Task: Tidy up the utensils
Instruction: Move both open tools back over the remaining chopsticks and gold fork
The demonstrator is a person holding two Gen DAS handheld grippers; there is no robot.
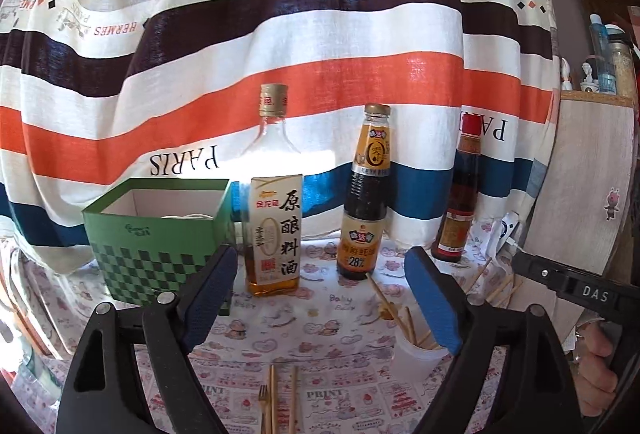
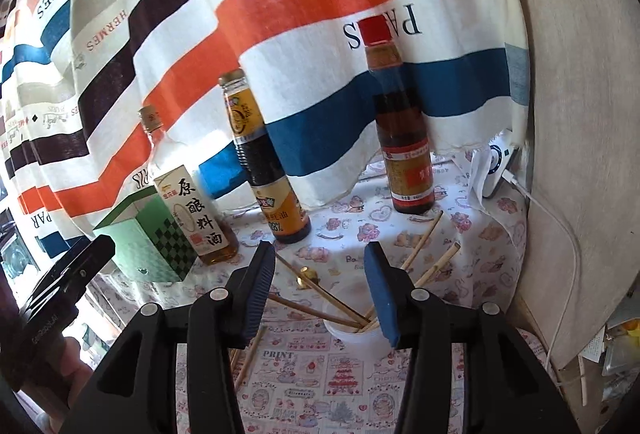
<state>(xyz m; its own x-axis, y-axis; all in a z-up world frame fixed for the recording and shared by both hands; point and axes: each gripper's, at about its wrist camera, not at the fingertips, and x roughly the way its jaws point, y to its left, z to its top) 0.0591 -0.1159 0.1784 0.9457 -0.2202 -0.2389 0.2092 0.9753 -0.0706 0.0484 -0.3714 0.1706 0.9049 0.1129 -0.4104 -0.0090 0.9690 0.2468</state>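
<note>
A white cup (image 2: 362, 340) stands on the patterned cloth and holds several wooden chopsticks (image 2: 304, 308) and a gold spoon (image 2: 307, 276) that lean out to the left. It also shows in the left wrist view (image 1: 418, 354). A small gold fork (image 1: 264, 400) and two chopsticks (image 1: 294, 400) lie flat on the cloth near the front. More chopsticks (image 2: 424, 248) lie behind the cup. My left gripper (image 1: 320, 298) is open and empty, above the cloth. My right gripper (image 2: 318, 298) is open and empty, just above the cup.
A green checkered box (image 1: 160, 234) stands at the left. Three bottles stand in a row at the back: cooking wine (image 1: 276, 226), oyster sauce (image 1: 366, 210) and a red-capped dark bottle (image 2: 406, 138). A striped curtain (image 1: 320, 34) hangs behind. A white charger and cable (image 2: 500, 170) lie at the right.
</note>
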